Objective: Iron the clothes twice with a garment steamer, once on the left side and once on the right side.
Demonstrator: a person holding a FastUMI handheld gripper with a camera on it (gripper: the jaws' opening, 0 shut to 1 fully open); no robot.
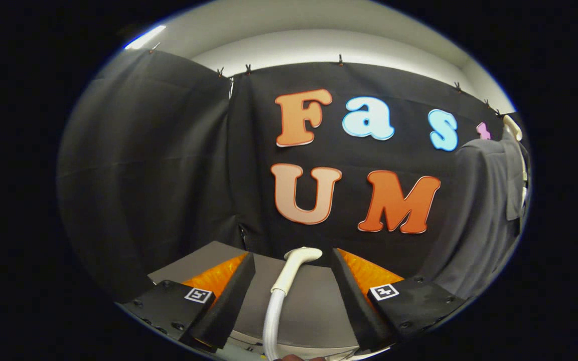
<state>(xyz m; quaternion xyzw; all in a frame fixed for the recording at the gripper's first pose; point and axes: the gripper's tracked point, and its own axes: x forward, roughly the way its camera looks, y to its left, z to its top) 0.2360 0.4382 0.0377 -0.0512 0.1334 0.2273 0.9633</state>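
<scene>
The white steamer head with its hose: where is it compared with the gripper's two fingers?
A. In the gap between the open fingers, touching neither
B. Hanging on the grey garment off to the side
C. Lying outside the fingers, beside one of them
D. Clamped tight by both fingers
A. The steamer head stands in the middle of the gap of the gripper, whose fingers are spread wide with space on both sides of it.

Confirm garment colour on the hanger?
Dark grey, plain, no pattern. The garment shows best in the gripper view, hanging beyond the open fingers, right of them.
</scene>
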